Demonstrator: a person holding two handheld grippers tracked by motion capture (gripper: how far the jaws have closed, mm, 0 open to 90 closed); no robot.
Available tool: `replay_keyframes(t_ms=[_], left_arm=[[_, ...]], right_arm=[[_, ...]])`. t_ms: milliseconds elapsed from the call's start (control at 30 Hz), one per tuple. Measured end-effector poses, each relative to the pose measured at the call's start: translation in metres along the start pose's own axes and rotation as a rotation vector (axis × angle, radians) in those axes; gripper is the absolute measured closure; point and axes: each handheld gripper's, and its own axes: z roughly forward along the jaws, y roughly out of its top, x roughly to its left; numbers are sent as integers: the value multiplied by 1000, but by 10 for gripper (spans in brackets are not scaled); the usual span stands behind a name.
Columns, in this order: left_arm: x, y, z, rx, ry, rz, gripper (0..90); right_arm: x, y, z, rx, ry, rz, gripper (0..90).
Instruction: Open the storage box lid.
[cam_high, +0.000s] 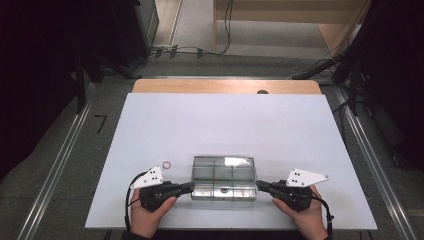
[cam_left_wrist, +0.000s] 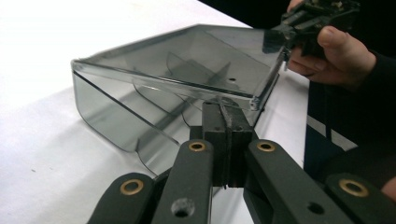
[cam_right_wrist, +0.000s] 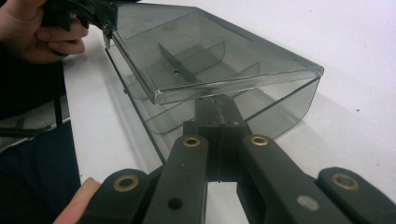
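On the white table (cam_high: 150, 130), each closed tool, left (cam_high: 190, 187) and right (cam_high: 258, 185), meets one end of the clear divided box (cam_high: 223, 177) near the front edge; uneven pressure could tip it.

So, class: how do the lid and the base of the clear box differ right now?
The lid is flat and tilted up at its near edge; the base is deep and rests on the white table. Dividers sit in the base, none on the lid. Both are smoky clear plastic. The left gripper and right gripper are shut at the lid's ends.

One clear box (cam_high: 223, 177), one ring (cam_high: 167, 165), two claws.
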Motion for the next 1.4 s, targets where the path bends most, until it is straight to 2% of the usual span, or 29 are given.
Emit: replay_keyframes(t_ms=[167,233,333,467,700,767,900,1067,1300,1400], left_arm=[[0,5,-1,-11,28,5,791],[0,6,-1,-20,37,5,722],[-1,8,-2,-27,84,19,599],[0,10,-3,-42,133,15,422],[6,15,1,-51,181,17,233],[8,16,2,-50,208,11,155],[14,18,5,-32,188,4,45],[18,20,10,-24,189,2,0],[24,26,17,-37,190,6,1],[26,29,19,-47,189,23,39]], right_arm=[[-2,3,0,-13,4,1,885],[-2,5,0,-14,0,-4,885],[-1,8,0,-16,2,-7,885],[-1,11,0,-19,0,-9,885],[-1,15,-1,-24,2,-15,885],[-1,17,0,-26,1,-18,885],[-1,19,0,-29,-1,-14,885],[-1,23,0,-37,-2,-15,885],[-3,28,2,-49,-2,-21,885],[-4,31,3,-52,-4,-20,885]])
